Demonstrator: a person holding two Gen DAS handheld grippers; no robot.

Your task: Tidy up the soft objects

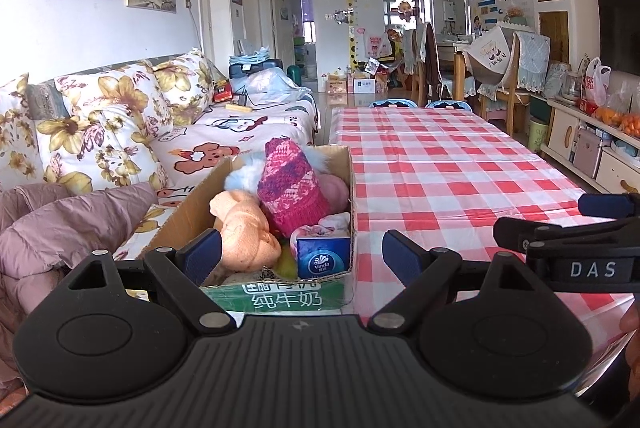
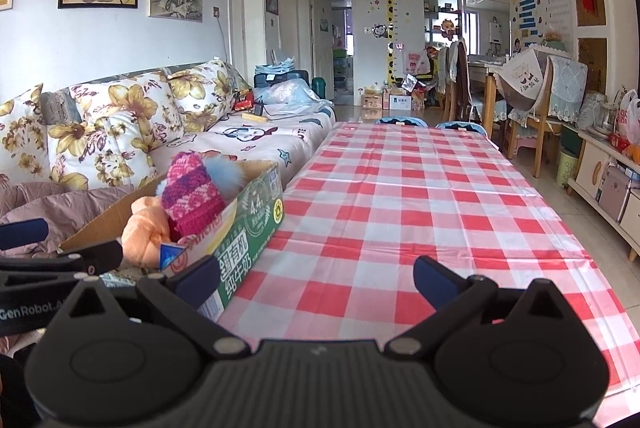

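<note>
An open cardboard milk box [image 1: 280,294] [image 2: 244,228] stands at the near left corner of the checked table. It holds a pink and purple knitted hat [image 1: 290,187] [image 2: 192,197], a knotted peach cloth [image 1: 246,232] [image 2: 144,228], a pale blue fluffy item [image 1: 244,171], a pink soft thing [image 1: 336,187] and a blue Vinda tissue pack [image 1: 322,254]. My left gripper [image 1: 302,260] is open just before the box's near end, nothing between its fingers. My right gripper [image 2: 318,280] is open over the tablecloth, right of the box, holding nothing; it also shows in the left wrist view as the right gripper [image 1: 568,232] at the right edge.
The red-and-white checked tablecloth [image 1: 440,167] [image 2: 400,195] stretches away from me. A sofa [image 1: 120,131] [image 2: 120,131] with floral cushions and a mauve quilted jacket [image 1: 60,224] runs along the left. Chairs [image 1: 500,67], a dining table and a low cabinet [image 1: 592,143] stand at the far right.
</note>
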